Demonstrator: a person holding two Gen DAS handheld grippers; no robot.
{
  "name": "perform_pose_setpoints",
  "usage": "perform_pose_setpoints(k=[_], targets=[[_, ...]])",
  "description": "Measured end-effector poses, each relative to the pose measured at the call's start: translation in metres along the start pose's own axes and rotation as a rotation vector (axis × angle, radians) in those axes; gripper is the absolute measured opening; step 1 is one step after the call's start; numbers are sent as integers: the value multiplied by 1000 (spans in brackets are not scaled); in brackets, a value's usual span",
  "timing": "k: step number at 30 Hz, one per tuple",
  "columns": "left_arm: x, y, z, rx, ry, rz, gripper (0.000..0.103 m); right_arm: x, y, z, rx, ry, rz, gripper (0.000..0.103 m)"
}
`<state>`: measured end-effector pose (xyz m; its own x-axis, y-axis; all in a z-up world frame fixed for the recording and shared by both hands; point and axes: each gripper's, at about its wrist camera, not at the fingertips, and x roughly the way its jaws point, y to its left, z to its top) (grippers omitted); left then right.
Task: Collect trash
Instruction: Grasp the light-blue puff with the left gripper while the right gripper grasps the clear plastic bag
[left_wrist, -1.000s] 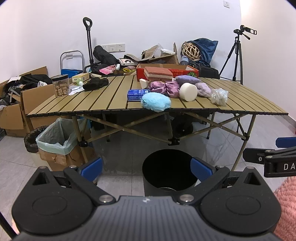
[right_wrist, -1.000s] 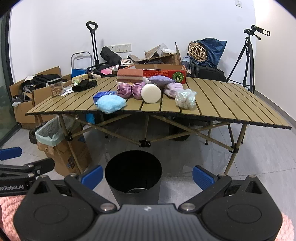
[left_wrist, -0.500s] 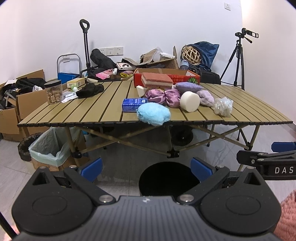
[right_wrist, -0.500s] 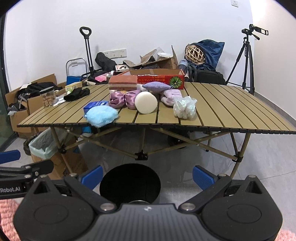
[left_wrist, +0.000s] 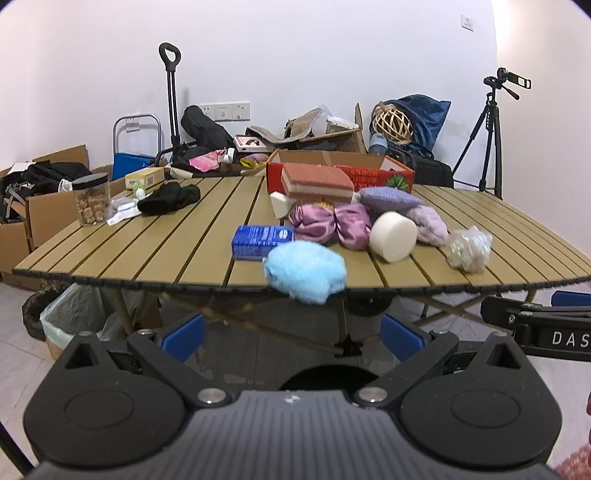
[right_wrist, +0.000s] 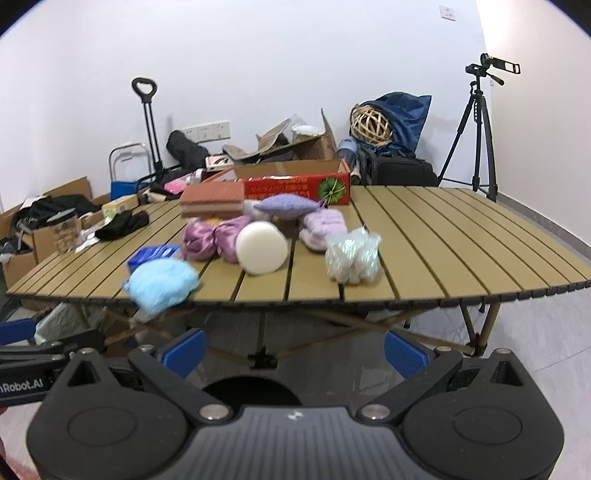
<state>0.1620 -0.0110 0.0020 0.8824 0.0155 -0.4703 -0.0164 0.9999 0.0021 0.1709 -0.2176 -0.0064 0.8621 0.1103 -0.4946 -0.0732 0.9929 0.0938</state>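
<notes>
Both cams sit closer to the slatted table (left_wrist: 155, 243) than 1 s ago and lower against it: its top now reads at a much flatter angle. Black bin (left_wrist: 327, 376) at 6 o'clock is now mostly hidden behind the gripper bodies, only a sliver of rim left in either view. Blue fluffy wad (left_wrist: 304, 271) on the near edge and white foam disc (right_wrist: 261, 247) loom larger, slightly blurred. In left view the right gripper (left_wrist: 535, 325) sits higher, at 3 o'clock. Jaw spread unchanged on both.

Bright, even indoor light; fisheye-curved edges, dark corner vignetting, slight motion blur.
</notes>
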Motion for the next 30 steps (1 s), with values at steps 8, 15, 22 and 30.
perform_pose_setpoints(k=[8,15,22,30], targets=[[42,-13,19,1,-9,18,103,33,-9,24,5,-69,-26,103],[88,-25,28,11,0,63,103,61,-25,40,-4,-129,-39,103],[126,-26,34,-29,29,98,103,89,-32,47,-17,-113,-16,103],[143,-32,34,-27,14,110,103,106,-28,44,-86,-111,-20,103]])
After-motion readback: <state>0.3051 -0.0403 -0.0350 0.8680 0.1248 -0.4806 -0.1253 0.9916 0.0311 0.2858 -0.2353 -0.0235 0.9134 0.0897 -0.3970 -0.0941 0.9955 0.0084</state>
